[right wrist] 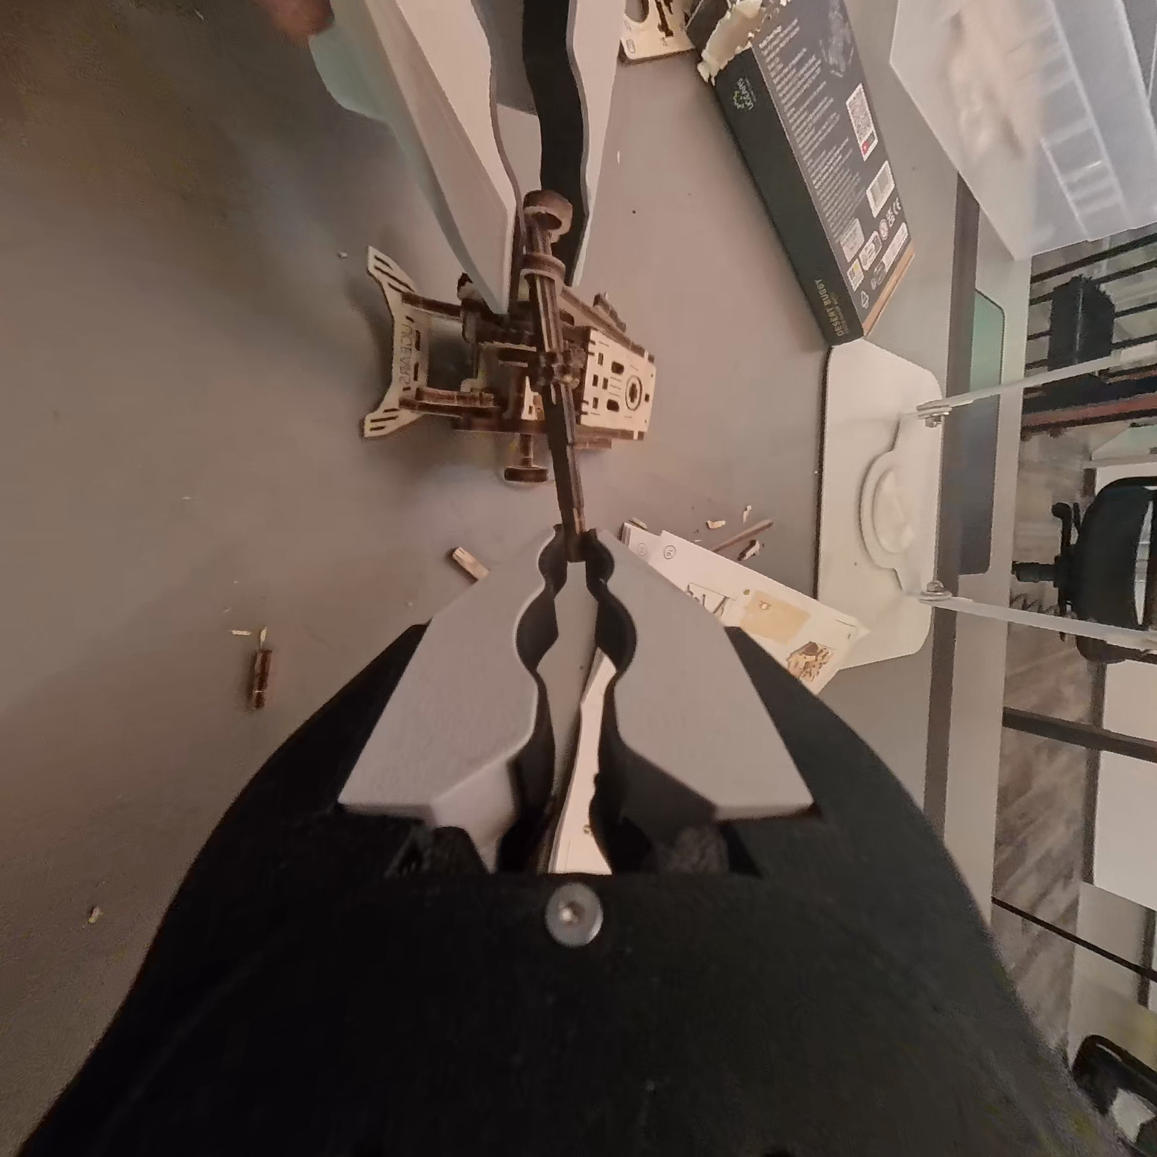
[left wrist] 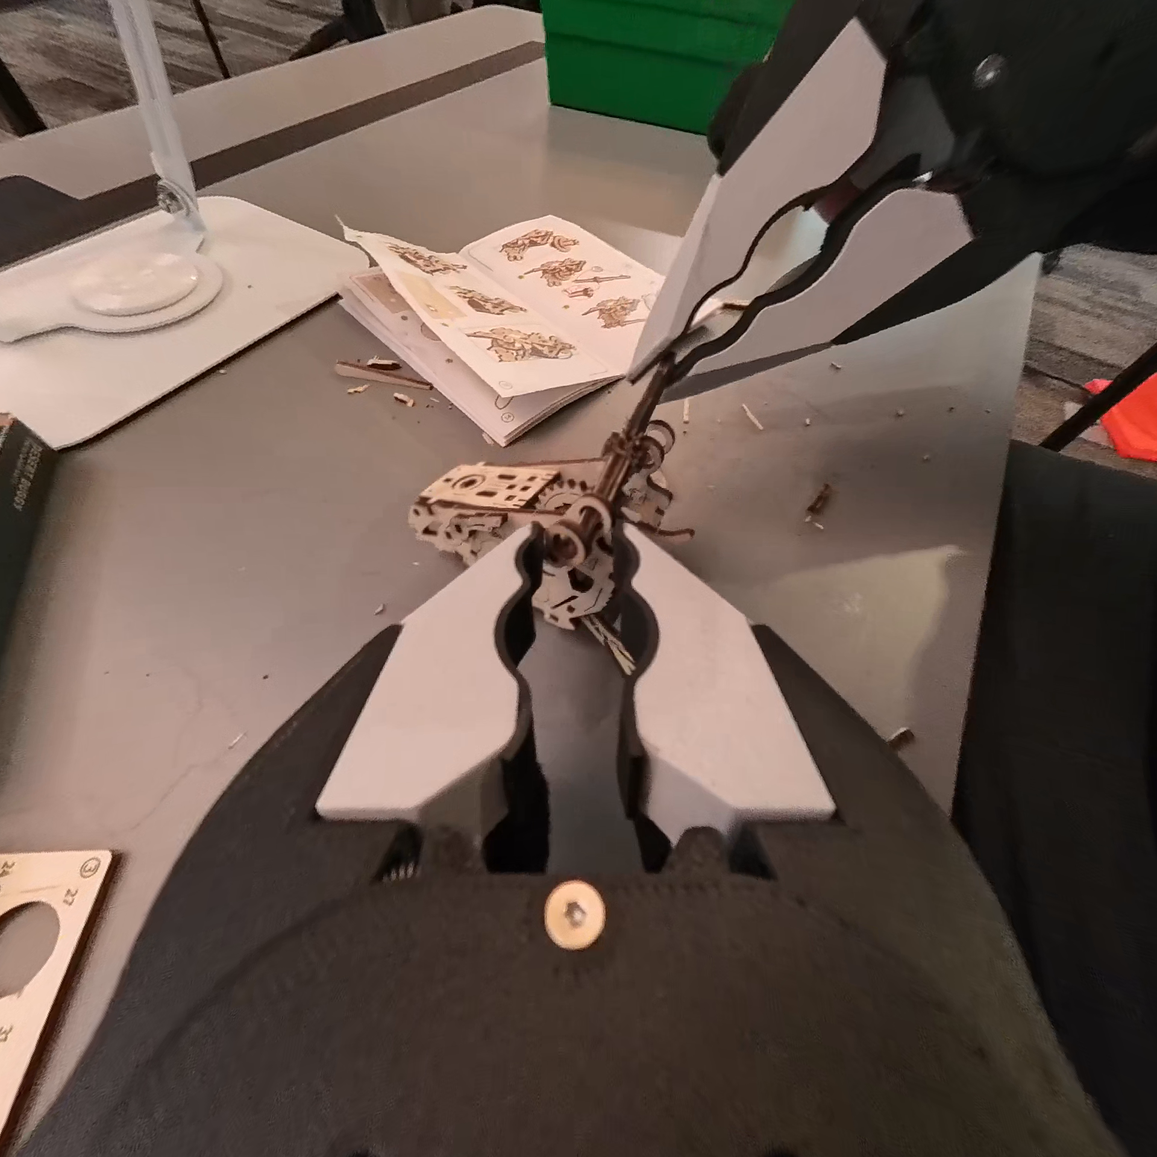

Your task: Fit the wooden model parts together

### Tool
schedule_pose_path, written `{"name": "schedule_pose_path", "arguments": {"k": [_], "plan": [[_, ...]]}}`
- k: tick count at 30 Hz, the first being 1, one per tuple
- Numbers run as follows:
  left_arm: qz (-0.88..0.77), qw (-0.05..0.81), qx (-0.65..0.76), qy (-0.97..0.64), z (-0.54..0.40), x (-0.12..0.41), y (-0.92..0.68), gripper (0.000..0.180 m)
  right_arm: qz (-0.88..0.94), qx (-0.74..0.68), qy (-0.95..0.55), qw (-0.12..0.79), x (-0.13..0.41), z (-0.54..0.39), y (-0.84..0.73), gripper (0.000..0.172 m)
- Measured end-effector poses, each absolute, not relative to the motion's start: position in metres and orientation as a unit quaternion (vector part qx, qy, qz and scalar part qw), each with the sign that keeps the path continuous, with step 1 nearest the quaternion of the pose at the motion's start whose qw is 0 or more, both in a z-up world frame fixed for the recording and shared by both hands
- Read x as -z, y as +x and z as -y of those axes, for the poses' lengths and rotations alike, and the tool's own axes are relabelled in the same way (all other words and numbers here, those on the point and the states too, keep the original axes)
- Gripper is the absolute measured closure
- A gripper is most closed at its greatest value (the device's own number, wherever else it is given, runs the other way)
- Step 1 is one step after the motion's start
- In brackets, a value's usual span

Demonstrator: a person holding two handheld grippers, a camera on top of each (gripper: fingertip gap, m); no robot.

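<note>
A dark wooden axle part (left wrist: 626, 463) with small discs hangs in the air between my two grippers. My left gripper (left wrist: 579, 538) is shut on its disc and gear end (left wrist: 573, 563). My right gripper (left wrist: 654, 369) comes in from the upper right and is shut on its thin end. In the right wrist view my right gripper (right wrist: 573, 541) pinches the rod (right wrist: 563, 451), and the left gripper (right wrist: 541, 288) grips the far disc end (right wrist: 548, 216). The pale wooden model body (left wrist: 482, 501) lies on the grey table (left wrist: 219, 563) just below the axle; it also shows in the right wrist view (right wrist: 620, 388).
An open instruction booklet (left wrist: 501, 313) lies behind the model. A white lamp base (left wrist: 138, 294) is at the far left, a green bin (left wrist: 626, 56) at the back. A black box (right wrist: 814, 169) and a punched wooden sheet (left wrist: 44, 926) lie nearby. Wood scraps (right wrist: 260, 676) litter the table.
</note>
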State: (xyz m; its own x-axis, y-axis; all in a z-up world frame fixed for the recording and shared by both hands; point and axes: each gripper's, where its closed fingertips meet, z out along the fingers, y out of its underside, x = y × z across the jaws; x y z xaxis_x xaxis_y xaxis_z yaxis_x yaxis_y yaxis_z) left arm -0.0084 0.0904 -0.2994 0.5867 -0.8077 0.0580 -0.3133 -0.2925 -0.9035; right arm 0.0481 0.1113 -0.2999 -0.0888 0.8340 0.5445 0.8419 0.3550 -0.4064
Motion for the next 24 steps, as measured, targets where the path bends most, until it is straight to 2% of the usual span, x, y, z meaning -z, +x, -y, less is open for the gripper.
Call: {"name": "schedule_pose_path", "arguments": {"k": [1,18,24], "plan": [[-0.368,0.462,0.277,-0.758,-0.0891,0.2989,-0.0075,0.162,0.739,0.005,-0.568,0.363,0.3009,-0.1121,0.0487,0.169],[-0.341,0.444,0.335,-0.758,-0.0843,0.2976,-0.0091,0.163,0.753,-0.038,-0.556,0.350,0.3056,-0.1084,0.0464,0.170],[-0.332,0.446,0.335,-0.761,-0.0852,0.2976,-0.0073,0.164,0.769,-0.002,-0.536,0.349,0.3057,-0.1039,0.0506,0.170]]}}
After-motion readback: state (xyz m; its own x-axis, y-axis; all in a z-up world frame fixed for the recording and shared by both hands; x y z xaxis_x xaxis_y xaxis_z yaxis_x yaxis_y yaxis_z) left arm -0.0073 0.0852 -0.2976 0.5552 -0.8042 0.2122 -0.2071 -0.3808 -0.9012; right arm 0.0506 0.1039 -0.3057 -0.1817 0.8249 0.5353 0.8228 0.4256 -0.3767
